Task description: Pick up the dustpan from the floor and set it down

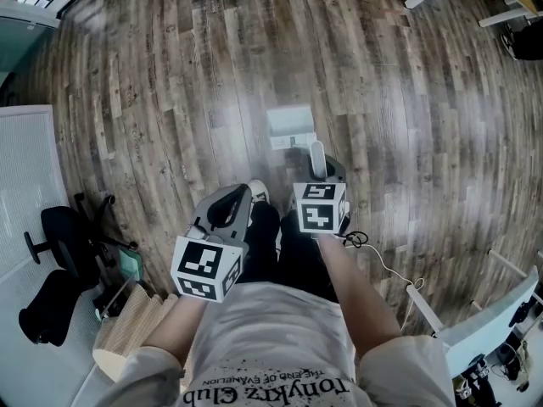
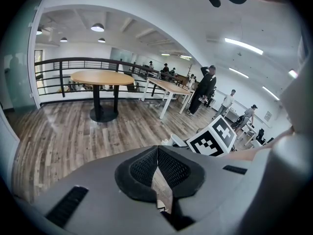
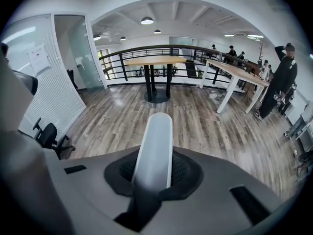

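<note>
Pale grey plastic dustpan [image 1: 290, 128], its handle [image 3: 155, 141] clenched in right tool [image 3: 154, 173]; left tool [image 2: 157, 166] closed, empty. Best lifted steadily, pan level.

Grippers: two, left gripper [image 1: 242, 200] and right gripper [image 1: 319, 175], with one marker cube on each. Dustpan [image 1: 289, 127]: one. Round table [image 3: 155, 60]: one. Long desk [image 3: 237, 71]: one clearly seen. Round ceiling lamps [image 3: 147, 20]: four. Bystanders far off: several, too small to count.
</note>
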